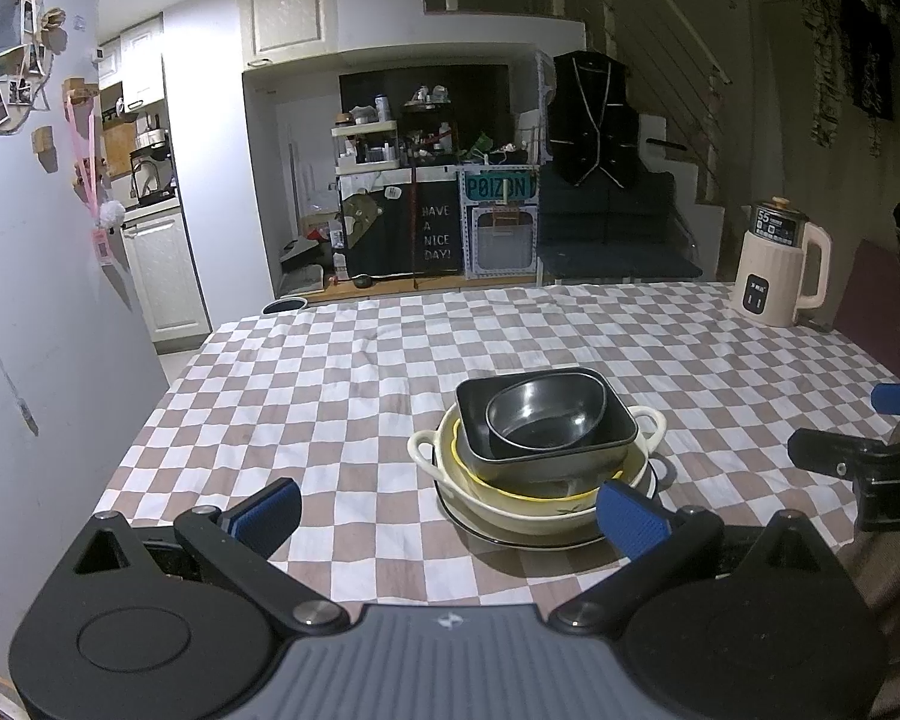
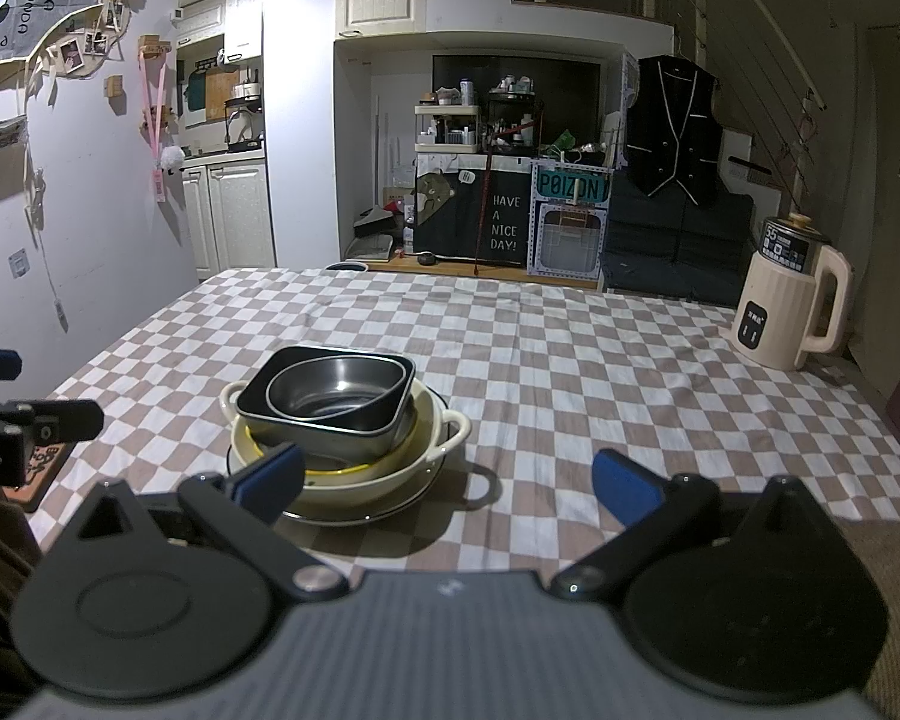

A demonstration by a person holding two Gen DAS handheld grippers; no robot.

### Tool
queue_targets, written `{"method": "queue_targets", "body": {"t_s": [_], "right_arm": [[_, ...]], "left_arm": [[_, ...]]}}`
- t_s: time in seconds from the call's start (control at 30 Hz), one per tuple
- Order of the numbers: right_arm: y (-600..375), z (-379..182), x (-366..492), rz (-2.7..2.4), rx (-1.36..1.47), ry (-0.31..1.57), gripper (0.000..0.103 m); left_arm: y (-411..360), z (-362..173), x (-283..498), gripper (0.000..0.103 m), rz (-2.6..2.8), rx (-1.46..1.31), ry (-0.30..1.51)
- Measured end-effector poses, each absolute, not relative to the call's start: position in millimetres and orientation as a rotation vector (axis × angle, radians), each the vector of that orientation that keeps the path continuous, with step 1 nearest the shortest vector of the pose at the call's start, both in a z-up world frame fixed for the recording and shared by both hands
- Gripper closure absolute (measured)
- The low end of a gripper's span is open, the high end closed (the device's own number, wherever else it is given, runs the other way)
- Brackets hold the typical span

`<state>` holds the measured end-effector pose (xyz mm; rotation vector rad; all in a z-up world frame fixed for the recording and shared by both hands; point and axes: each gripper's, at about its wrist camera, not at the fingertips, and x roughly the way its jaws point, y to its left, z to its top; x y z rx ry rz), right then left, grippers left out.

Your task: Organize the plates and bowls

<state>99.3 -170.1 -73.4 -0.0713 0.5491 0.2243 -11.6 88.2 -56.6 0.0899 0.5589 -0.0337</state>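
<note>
Nearest, the left gripper [image 1: 450,513] and right gripper [image 2: 450,480] both hold their blue-padded jaws spread apart, gripping nothing. Just beyond, on the checkered tablecloth [image 1: 330,372], 1 stack: a round black bowl [image 1: 543,417] inside a black rectangular dish [image 1: 594,450], inside a cream two-handled bowl [image 1: 510,510], on a dark-rimmed plate [image 1: 510,540]. Farther right, a cream kettle [image 1: 777,267] displays "55". Beyond, signs read "HAVE A NICE DAY!" [image 2: 504,223] and "POIZON" [image 2: 571,186].

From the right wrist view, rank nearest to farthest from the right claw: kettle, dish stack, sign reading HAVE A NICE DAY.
1. Dish stack, just ahead, left.
2. Kettle, far right on the table.
3. Sign, across the room behind the table.
</note>
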Motion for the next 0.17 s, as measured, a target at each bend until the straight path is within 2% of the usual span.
{"method": "queue_targets", "body": {"t_s": [0.17], "right_arm": [[-170.2, -73.4, 99.3, 0.224, -0.071, 0.549, 0.000]], "left_arm": [[89.4, -55.9, -12.2, 0.000, -0.029, 0.087, 0.557]]}}
